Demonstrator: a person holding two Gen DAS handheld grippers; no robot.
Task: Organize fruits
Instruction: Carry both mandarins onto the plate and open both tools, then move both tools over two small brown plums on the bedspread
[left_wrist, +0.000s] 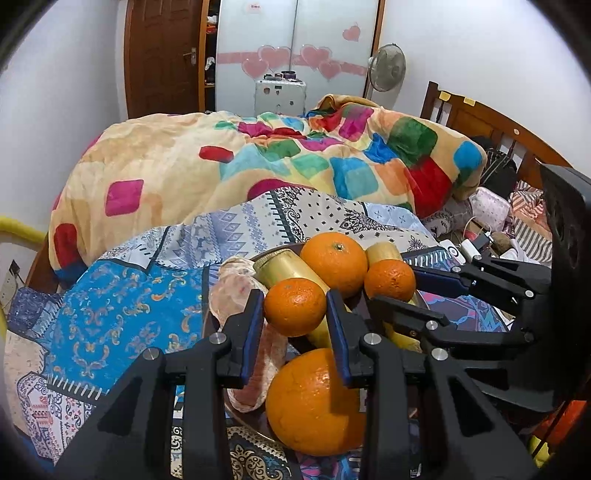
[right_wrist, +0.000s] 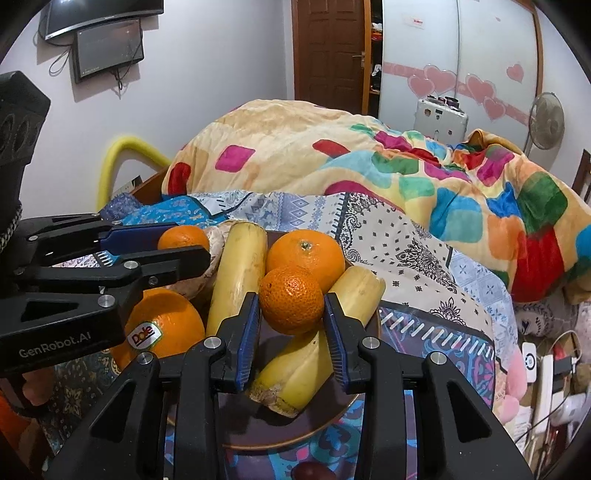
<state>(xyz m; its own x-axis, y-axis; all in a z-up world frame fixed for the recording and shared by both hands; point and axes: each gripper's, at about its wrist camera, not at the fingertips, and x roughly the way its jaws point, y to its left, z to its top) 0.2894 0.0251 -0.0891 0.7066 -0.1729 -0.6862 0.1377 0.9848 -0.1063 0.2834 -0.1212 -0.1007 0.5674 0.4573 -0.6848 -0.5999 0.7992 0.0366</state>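
Left tool (left_wrist: 295, 308) is clamping one small orange (left_wrist: 294, 306); right tool (right_wrist: 291, 301) is clamping another (right_wrist: 291, 300). Two big oranges (right_wrist: 306, 254) and two bananas (right_wrist: 236, 277) are lying on the plate (right_wrist: 332, 417), its rim partly hiding behind tools.

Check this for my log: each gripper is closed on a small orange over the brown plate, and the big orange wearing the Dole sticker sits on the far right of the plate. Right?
One slip: in the right wrist view the Dole orange sits at the far left of the brown plate, under the left gripper. The rest holds: left gripper and right gripper each clamp a small orange.
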